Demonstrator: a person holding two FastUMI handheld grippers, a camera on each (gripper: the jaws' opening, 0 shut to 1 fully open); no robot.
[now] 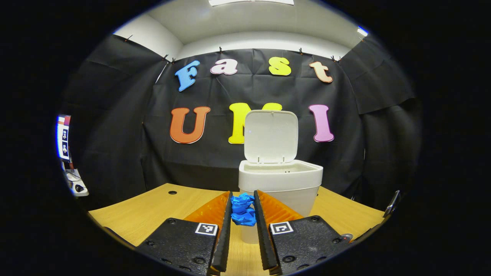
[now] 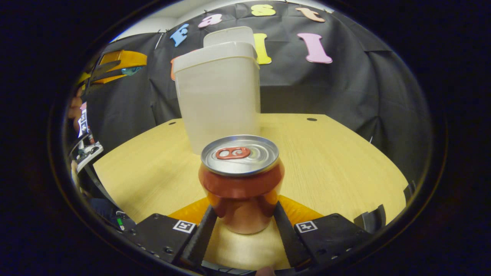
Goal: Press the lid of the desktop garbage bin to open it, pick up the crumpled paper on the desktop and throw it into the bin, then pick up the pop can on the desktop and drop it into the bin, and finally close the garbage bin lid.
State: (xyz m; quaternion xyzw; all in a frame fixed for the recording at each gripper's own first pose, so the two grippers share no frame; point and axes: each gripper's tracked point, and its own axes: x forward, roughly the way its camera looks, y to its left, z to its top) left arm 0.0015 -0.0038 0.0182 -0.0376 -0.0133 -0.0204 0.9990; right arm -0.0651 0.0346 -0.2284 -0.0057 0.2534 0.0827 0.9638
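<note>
The white desktop bin (image 1: pixel 280 180) stands ahead of me on the wooden table (image 1: pixel 153 214), its lid (image 1: pixel 271 136) tipped up and open. My left gripper (image 1: pixel 243 200) is shut on the blue crumpled paper (image 1: pixel 242 211), held above the table just in front of the bin and below its rim. In the right gripper view the red pop can (image 2: pixel 241 184) stands upright on the table, with my right gripper (image 2: pixel 241 210) shut on its sides. Behind the can rises the bin (image 2: pixel 218 96). The left gripper (image 2: pixel 115 65) shows high at the far left of that view.
Black cloth walls close the table in at the back and sides. Small cable holes (image 2: pixel 311 119) mark the tabletop near the far edge. A hand (image 2: pixel 74 107) and some equipment (image 2: pixel 86 151) sit at the left edge. Bare wood (image 2: pixel 337 161) lies right of the can.
</note>
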